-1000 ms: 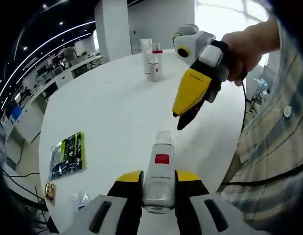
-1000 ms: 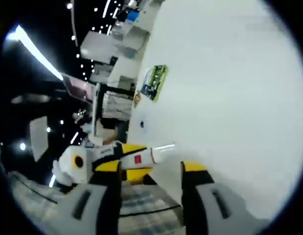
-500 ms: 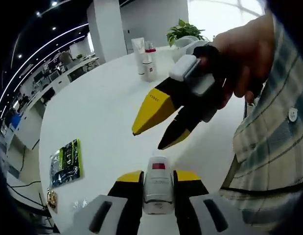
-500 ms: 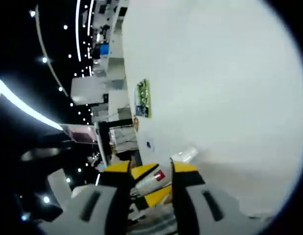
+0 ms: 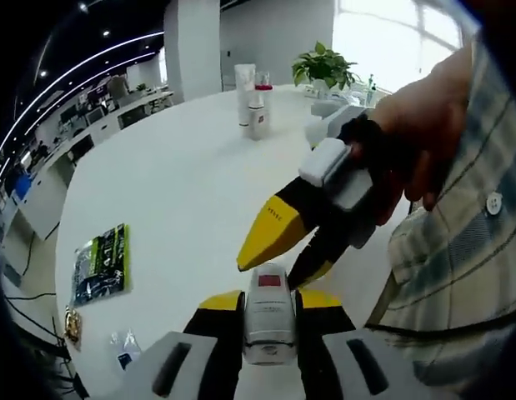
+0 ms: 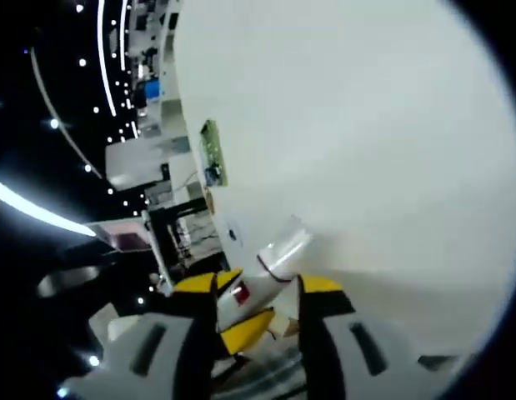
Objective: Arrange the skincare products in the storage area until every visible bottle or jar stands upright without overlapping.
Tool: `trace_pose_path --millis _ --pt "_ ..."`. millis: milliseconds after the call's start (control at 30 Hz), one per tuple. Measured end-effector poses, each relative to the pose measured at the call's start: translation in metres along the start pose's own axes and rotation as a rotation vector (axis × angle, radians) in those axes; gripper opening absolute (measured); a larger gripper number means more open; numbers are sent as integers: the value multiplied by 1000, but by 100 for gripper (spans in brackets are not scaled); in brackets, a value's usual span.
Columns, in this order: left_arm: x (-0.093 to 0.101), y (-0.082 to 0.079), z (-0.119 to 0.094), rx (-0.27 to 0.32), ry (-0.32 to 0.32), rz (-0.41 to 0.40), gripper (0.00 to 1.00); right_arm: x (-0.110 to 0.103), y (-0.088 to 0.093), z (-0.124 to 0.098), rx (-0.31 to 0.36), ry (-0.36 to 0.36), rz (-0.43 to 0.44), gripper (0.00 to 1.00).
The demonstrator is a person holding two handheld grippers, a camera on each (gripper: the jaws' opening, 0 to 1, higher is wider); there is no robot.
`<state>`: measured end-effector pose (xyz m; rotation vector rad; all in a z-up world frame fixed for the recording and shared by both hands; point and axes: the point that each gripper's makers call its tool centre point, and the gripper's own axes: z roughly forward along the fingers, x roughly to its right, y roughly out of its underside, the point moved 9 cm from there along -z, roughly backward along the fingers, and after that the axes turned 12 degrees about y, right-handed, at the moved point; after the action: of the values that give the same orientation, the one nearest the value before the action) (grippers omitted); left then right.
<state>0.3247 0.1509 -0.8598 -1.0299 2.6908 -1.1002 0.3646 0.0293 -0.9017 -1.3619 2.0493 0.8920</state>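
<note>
While the left tool (image 5: pixel 268 312) clamps a white bottle (image 5: pixel 268 321) whose lower end is hidden, the right tool (image 5: pixel 278 268) closes around its clear cap (image 6: pixel 283 250).

The left gripper (image 5: pixel 270 310) has two jaws with yellow tips over black inner faces, set on pale grey housings that each carry a dark oval slot. The right gripper (image 5: pixel 293 260) tapers to long pointed jaws, yellow on the outside with small dark lettering, too small to read, and black on the inside; behind them sit a white block and a black body. The hand (image 5: pixel 420 125) belongs to a person in a plaid shirt (image 5: pixel 453 267) of beige, white and grey-blue checks with a pale round button. In the right gripper view, the right gripper (image 6: pixel 258 287) shows the same yellow tips on grey housings with dark slots, though blurred.
</note>
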Motion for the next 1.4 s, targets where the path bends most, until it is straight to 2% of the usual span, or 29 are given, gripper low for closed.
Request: trace_pose_path --millis 100,133,200,300,500,633,667,767,933,1033,1100,1267,1400 --pt "3 -4 1 -20 -1 46 22 3 1 4 0 1 34 33" --pt "4 -3 0 -29 -4 59 22 3 -1 7 6 -8 84 32" --pt "5 -3 -1 -26 -6 73 22 5 -2 6 -5 -16 135 29" --pt "6 -4 -2 -25 -5 85 22 8 -1 6 -9 -30 165 28" --pt "7 -4 -1 -15 -10 96 22 9 -7 4 -15 -52 146 26" --pt "7 -5 -2 34 -11 39 23 6 -8 0 -11 -69 113 24" --pt "6 -5 -2 56 -9 -1 24 5 -9 -1 -10 -73 90 24" --pt "2 -2 -3 54 -9 -17 24 2 -10 -3 -17 -64 9 22" --pt "5 7 1 88 74 -147 29 1 -13 -4 -35 -32 -132 21" --pt "3 12 2 95 90 -176 29 2 -15 -2 -33 -29 -171 21" --pt "5 14 2 119 128 -243 29 4 -17 -1 -31 -29 -215 21" --pt "4 18 4 134 191 -312 29 -1 -8 -6 -31 -36 -316 21" --pt "5 20 6 147 230 -390 28 -9 -4 -11 -24 -53 -450 21"
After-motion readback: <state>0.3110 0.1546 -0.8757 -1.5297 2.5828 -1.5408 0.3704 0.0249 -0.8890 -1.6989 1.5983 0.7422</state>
